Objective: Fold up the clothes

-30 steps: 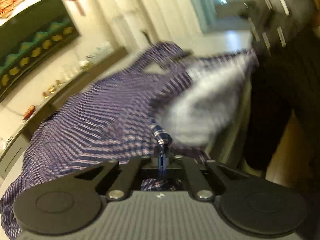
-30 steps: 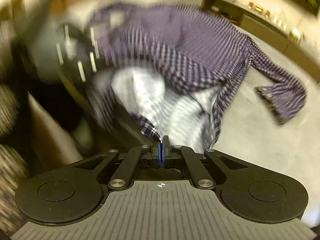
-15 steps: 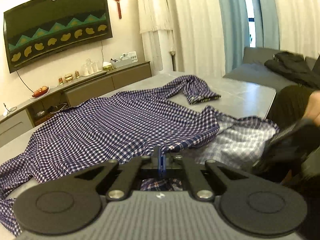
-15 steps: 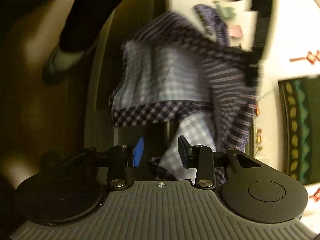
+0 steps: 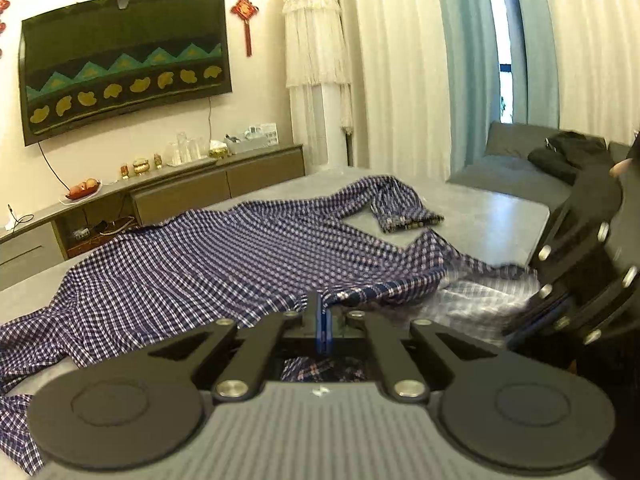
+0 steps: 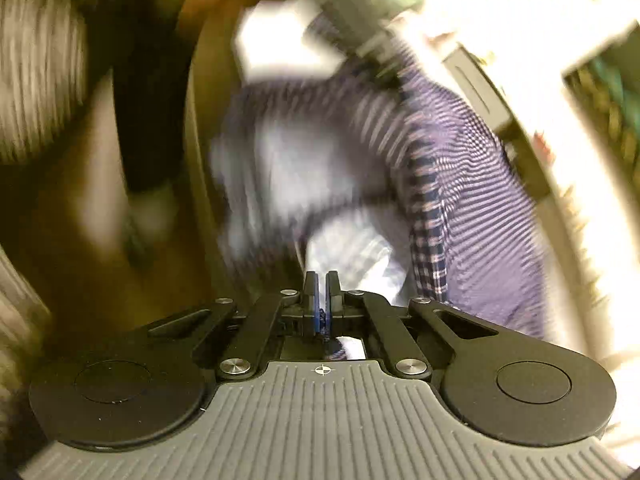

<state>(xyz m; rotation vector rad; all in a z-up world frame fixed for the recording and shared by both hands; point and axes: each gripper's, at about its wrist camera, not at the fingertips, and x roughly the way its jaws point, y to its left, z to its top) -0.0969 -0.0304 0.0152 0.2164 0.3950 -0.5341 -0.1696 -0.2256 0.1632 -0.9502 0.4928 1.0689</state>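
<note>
Left wrist view: left gripper (image 5: 322,312) clenched on an edge of the shirt (image 5: 208,264), checked cloth bunched between and behind the blue pads. Shirt is blue-white checked, spread flat on the grey table (image 5: 488,216). Its long axis runs from lower left of frame to upper right. One sleeve (image 5: 394,204) lies at the far right end, cuff folded back toward the camera. The other sleeve trails off the near left corner. Near hem at right is turned over, pale inner side (image 5: 472,300) showing. Right gripper (image 5: 532,318) comes in from the right edge, blurred, fingertips down at that turned-over hem; a fingertip of the person's hand (image 5: 620,166) shows above it. Beyond the table: low sideboard (image 5: 180,188) with glassware and a fruit plate, wall TV (image 5: 120,64), red hanging ornaments, tall white draped unit (image 5: 316,60), cream and teal curtains, grey sofa (image 5: 512,160) with a dark garment on it. Nothing lies on top of the shirt.

Right wrist view: heavy motion blur. Right gripper (image 6: 321,280) has just snapped closed and grasps a bit of checked cloth, visible behind the pads. Shirt (image 6: 460,184) fills the middle and right, pale inner side (image 6: 288,168) nearest, dark checked placket running up-frame. Left gripper (image 6: 372,40) is a blur at the top, on the far edge of the shirt. Left of the table edge: dark leg (image 6: 144,120) and brown floor, smeared.
</note>
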